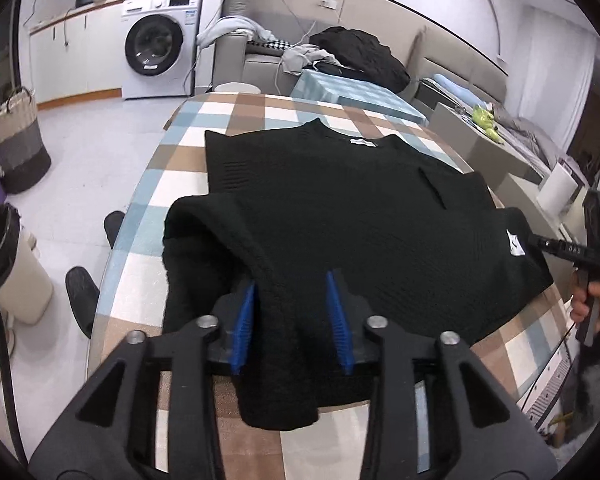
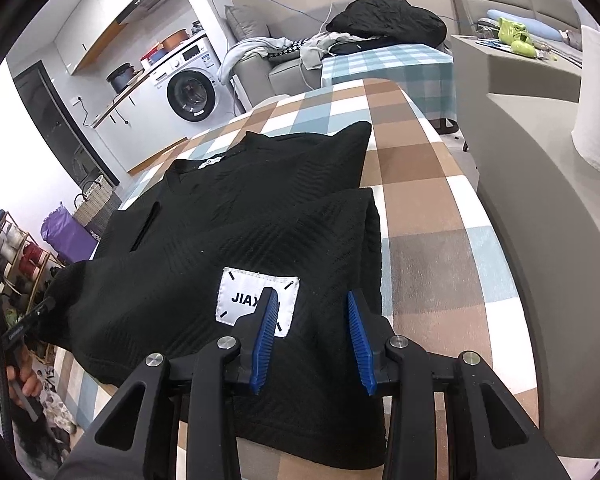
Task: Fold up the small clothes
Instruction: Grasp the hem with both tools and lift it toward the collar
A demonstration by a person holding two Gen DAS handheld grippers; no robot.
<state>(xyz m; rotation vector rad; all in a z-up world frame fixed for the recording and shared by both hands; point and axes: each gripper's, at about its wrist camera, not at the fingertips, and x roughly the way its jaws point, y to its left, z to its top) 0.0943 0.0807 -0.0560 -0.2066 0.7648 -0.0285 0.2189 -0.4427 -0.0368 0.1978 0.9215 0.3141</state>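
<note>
Left wrist | left claw (image 1: 296,320) part-open astride black sweater (image 1: 340,220) fold | right claw (image 2: 312,340) likewise

Left gripper (image 1: 294,322) and right gripper (image 2: 312,342) are showing matte black frames, each carrying two ribbed blue pads (image 1: 337,322) and four silver pivot screws (image 1: 378,322). At 3 o'clock in the left view, a dark fuzzy sleeve (image 1: 598,364) is covering the wrist.
</note>
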